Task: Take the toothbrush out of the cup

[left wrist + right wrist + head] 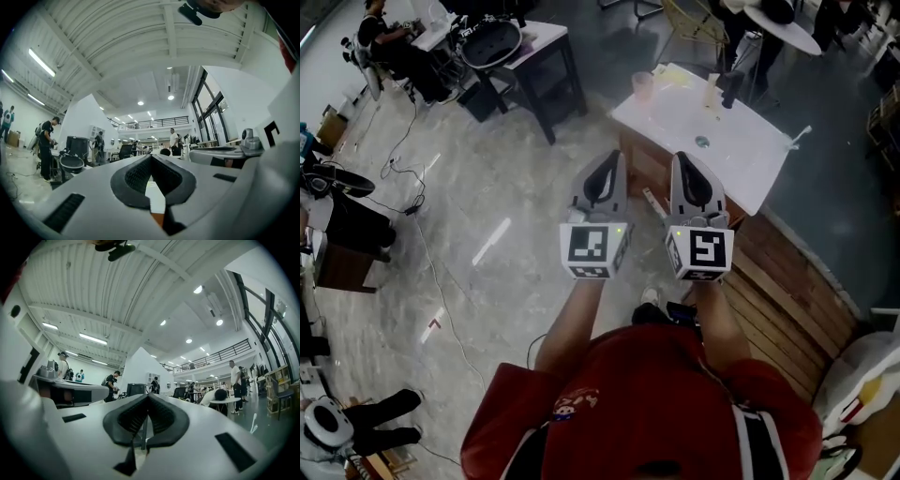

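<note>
Left claw: pinched together, empty, open floor to its left. Right claw: just beside, likewise closed on nothing. Ahead of both, white table, near edge close; pink cup on its left corner, toothbrush too small to tell. Both held level, parallel.

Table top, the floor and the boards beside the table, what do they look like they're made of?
Table top: smooth, even white with a matte look, probably laminate or painted board. Floor: polished stone or stone-look tile, going by the grey veining and light reflections. Boards: wood, brown slats with visible gaps.
</note>
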